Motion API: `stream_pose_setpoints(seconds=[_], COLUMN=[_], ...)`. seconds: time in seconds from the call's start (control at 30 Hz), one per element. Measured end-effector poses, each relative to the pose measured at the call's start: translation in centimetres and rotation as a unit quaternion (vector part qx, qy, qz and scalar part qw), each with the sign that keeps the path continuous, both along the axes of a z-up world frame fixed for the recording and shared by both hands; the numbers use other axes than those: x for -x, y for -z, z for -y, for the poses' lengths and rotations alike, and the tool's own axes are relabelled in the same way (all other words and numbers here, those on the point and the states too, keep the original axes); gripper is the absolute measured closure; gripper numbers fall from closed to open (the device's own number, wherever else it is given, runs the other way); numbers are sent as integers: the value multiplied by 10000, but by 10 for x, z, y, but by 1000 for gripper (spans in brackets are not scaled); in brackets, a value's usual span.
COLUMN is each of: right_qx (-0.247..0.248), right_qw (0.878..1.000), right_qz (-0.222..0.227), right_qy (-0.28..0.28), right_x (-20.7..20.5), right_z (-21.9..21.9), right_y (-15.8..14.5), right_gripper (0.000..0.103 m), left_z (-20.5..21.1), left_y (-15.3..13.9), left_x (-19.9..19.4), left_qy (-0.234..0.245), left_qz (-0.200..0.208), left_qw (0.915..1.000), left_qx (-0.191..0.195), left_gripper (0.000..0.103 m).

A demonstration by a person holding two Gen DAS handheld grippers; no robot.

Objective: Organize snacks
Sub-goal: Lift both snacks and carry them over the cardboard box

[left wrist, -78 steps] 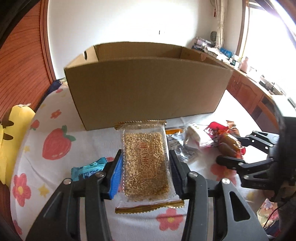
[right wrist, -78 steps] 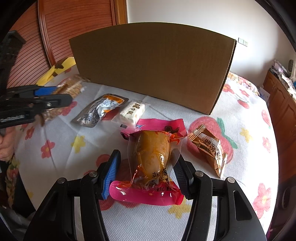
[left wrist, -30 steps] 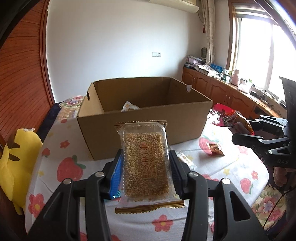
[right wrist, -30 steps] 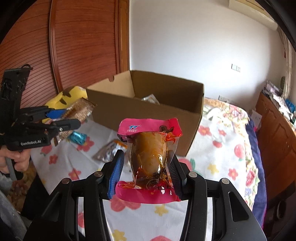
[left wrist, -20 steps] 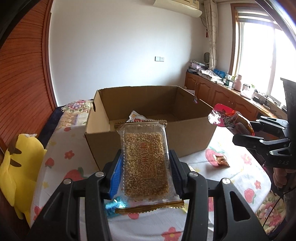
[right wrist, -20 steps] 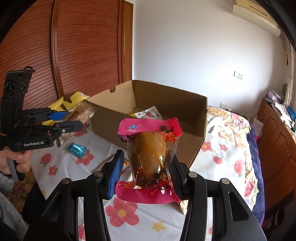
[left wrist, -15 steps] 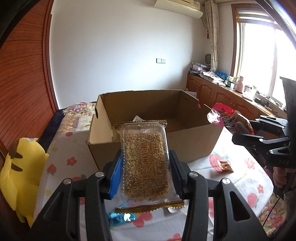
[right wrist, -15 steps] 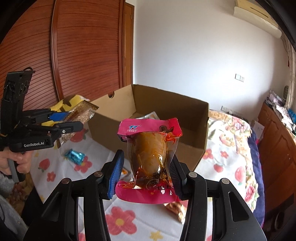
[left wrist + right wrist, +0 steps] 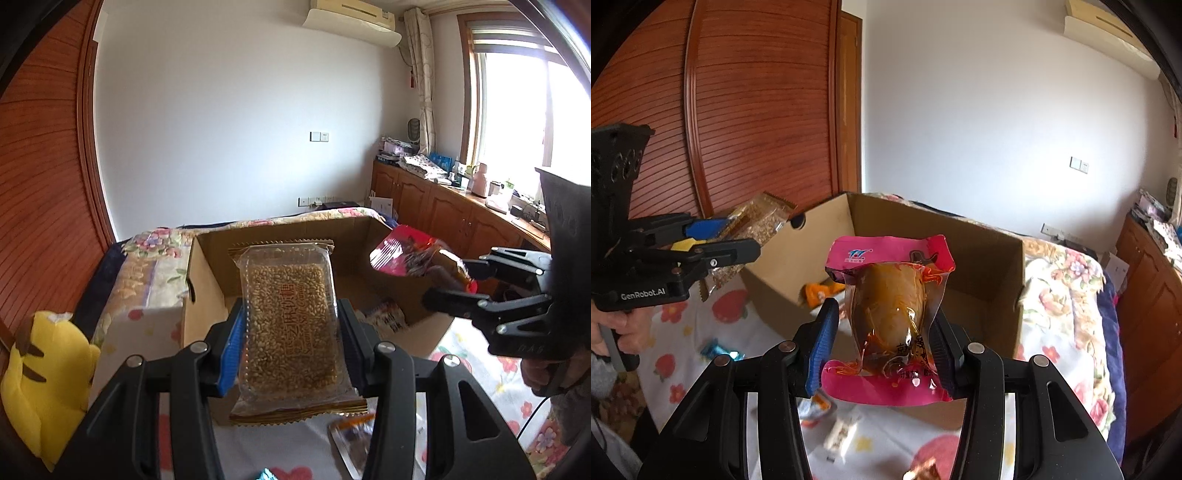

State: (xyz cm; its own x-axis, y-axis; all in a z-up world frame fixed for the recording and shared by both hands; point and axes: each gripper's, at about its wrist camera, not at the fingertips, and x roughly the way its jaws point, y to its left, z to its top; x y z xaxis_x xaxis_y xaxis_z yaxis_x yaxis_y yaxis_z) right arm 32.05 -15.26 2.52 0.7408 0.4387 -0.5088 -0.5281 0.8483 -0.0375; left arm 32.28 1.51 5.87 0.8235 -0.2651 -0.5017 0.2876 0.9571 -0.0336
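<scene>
My left gripper [image 9: 290, 339] is shut on a clear sesame-candy packet [image 9: 290, 317] with gold ends, held in the air at the near left side of the open cardboard box [image 9: 203, 273]. My right gripper [image 9: 882, 338] is shut on a pink vacuum pack with a brown egg-shaped snack [image 9: 890, 306], held above the box's near wall [image 9: 993, 295]. Each gripper shows in the other view: the right one [image 9: 454, 280] with the pink pack [image 9: 410, 253] over the box's right side, the left one [image 9: 738, 240] with its packet [image 9: 757, 225] at the box's left corner.
Snack packets lie inside the box [image 9: 388, 317] [image 9: 820, 290]. More snacks lie on the flowered tablecloth [image 9: 683, 332]: a blue wrapper [image 9: 718, 350], a white bar [image 9: 842, 432], an orange-edged pack [image 9: 351, 435]. A yellow plush [image 9: 40, 373] sits at the left. Cabinets [image 9: 443, 214] line the window wall.
Both grippers have lifted their snacks off the table and carried them up and forward to the open box. The box interior has come into view below them.
</scene>
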Motion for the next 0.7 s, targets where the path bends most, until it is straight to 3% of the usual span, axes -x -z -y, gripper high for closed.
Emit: stream_pose_setpoints(seconds=[0.27, 0.7], right_qx=[-117, -268], right_qw=[9999, 9988], right_qz=[-27, -334], right_qy=[58, 216], right_x=[-37, -73], right_z=[-2, 0], right_y=[5, 30], right_gripper=[55, 55], left_z=[-2, 2], left_y=[-1, 30], left_x=[-39, -75], left_qy=[-55, -143], left_qz=[24, -297], left_qw=[10000, 9995], left_qx=[62, 33], left_gripper=[57, 57])
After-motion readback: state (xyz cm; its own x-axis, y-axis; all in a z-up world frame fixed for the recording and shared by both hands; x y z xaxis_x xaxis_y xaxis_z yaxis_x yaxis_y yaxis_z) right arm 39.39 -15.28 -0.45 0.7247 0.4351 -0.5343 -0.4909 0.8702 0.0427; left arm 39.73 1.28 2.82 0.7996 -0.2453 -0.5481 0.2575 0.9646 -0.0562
